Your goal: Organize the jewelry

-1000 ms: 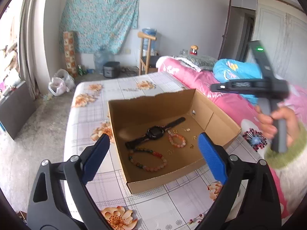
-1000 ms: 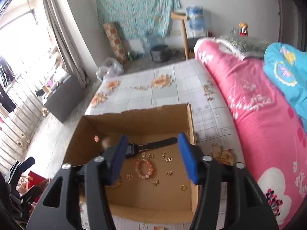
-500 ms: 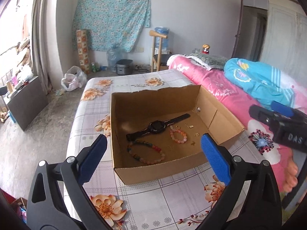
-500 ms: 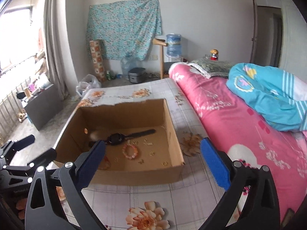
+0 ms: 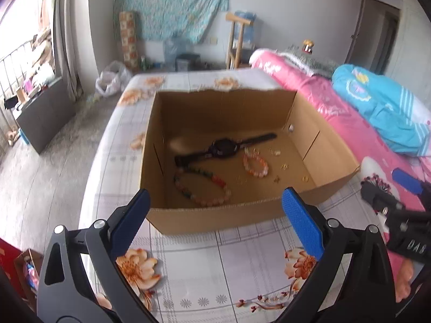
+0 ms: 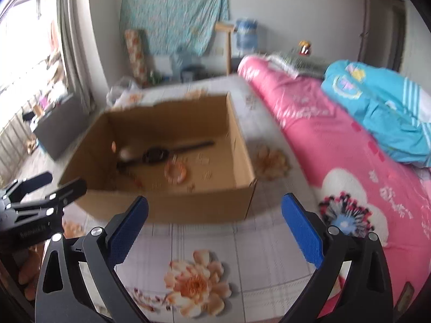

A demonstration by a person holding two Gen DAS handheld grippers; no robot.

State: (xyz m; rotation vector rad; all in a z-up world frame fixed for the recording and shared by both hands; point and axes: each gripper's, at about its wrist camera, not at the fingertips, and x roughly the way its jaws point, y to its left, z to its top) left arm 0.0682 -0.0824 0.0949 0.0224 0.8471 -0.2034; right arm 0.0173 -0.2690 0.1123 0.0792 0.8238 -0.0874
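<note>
So compared to a second ago, both grippers have backed off from the cardboard box (image 5: pixel 215 218) and dropped lower. The right gripper (image 6: pixel 215 226) was hanging right over the box interior with its blue pads fairly close together; now it sits off the box's near right corner, over the floral tablecloth (image 6: pixel 194 282), jaws spread as wide as they go with nothing between them. The left gripper (image 5: pixel 215 220) has pulled back a bit too, its tips now framing the box's near wall, jaws also wide and empty. In the left view the right gripper used to be held up high by a hand on the right; now only its black body pokes in low at the right edge.

Both point downward at a slant toward the box, side by side, left one at the box's near left side, right one at its near right.

Jewelry's all lying on the box floor: the black watch (image 5: pixel 223 148) stretched across the middle, a long multicoloured bead bracelet (image 5: pixel 202 185) toward the near left, a smaller pink bead bracelet (image 5: pixel 256 165) just right of the watch, and tiny gold pieces (image 5: pixel 277 171) scattered toward the right wall. The right view is pretty blurry, so only the watch and pink bracelet read clearly there.
</note>
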